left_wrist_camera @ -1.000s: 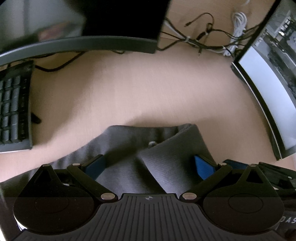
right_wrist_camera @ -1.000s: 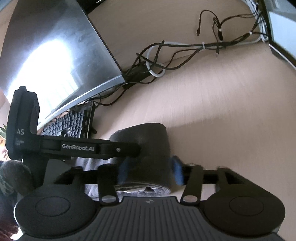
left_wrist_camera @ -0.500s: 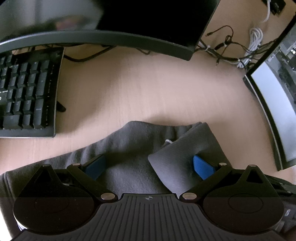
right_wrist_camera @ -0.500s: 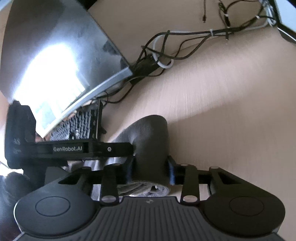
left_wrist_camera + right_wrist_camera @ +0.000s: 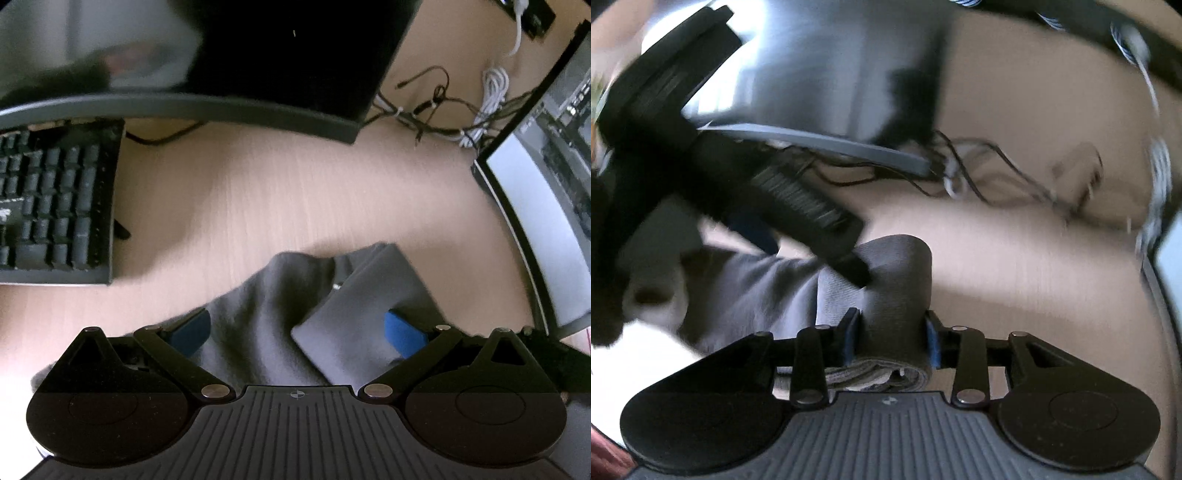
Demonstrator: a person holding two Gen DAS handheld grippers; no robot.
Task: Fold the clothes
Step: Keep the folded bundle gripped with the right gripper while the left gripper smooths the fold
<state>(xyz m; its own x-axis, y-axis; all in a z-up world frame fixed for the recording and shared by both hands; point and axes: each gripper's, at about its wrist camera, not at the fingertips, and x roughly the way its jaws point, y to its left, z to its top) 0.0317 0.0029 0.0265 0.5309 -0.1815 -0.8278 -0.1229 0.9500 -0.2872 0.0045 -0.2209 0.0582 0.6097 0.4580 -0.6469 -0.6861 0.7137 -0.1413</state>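
At lower centre of the right view, right gripper (image 5: 892,338) now clamped on a thick fold of grey cloth (image 5: 894,280), after standing wider a second ago; so fold secured, ready to carry over. Left gripper (image 5: 295,328) spread wide, cloth (image 5: 266,317) between, unpinched. Wooden desk (image 5: 277,192); keyboard (image 5: 55,206) left, monitor (image 5: 258,55) above, cables (image 5: 443,118) upper right

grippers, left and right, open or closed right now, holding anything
left gripper: open, grey garment between its pads, not pinched
right gripper: closed on the grey garment's folded band
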